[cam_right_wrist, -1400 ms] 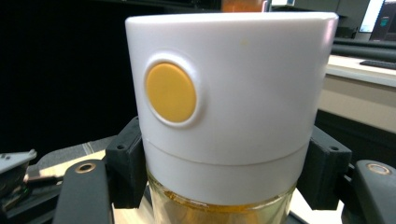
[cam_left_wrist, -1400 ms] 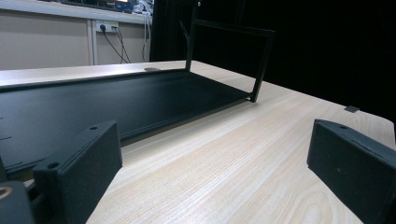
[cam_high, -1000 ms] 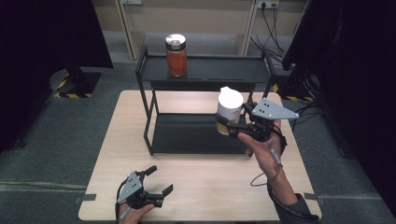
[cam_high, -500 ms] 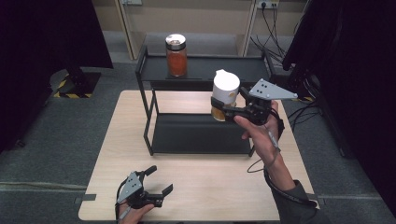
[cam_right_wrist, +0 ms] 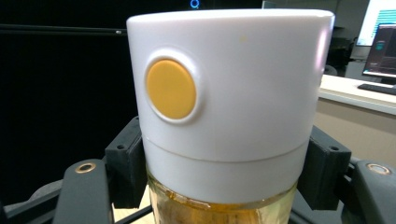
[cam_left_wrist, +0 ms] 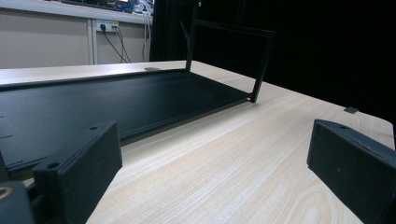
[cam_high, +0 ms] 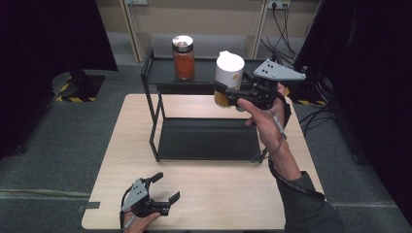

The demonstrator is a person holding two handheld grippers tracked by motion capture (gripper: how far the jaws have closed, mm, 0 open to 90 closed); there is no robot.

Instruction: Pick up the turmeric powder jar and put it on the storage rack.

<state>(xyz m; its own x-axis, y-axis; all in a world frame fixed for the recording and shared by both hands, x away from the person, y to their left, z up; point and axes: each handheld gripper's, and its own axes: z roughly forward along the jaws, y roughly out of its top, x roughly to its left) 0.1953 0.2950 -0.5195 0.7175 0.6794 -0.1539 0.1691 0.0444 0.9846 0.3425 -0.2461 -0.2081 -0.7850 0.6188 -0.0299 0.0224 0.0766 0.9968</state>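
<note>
Your right gripper (cam_high: 224, 93) pinches the white-capped jar (cam_high: 228, 77) above the shelf's top tier (cam_high: 204, 82); one orange jar (cam_high: 183, 57) already stands there. Placement remains. Your left gripper (cam_high: 165, 189) rests spread, empty.

Orange-filled jar (cam_high: 183, 57) on black shelf rack (cam_high: 160, 77), wooden table (cam_high: 131, 145) — cables (cam_high: 282, 22) behind, perhaps.

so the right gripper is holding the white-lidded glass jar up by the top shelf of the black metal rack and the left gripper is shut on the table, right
Not quite. The left gripper rests on the light wooden table with its jaws open and nothing between them, as the left gripper view shows. The rest holds: the right gripper is holding the white-lidded glass jar up by the top shelf of the black metal rack.
</note>
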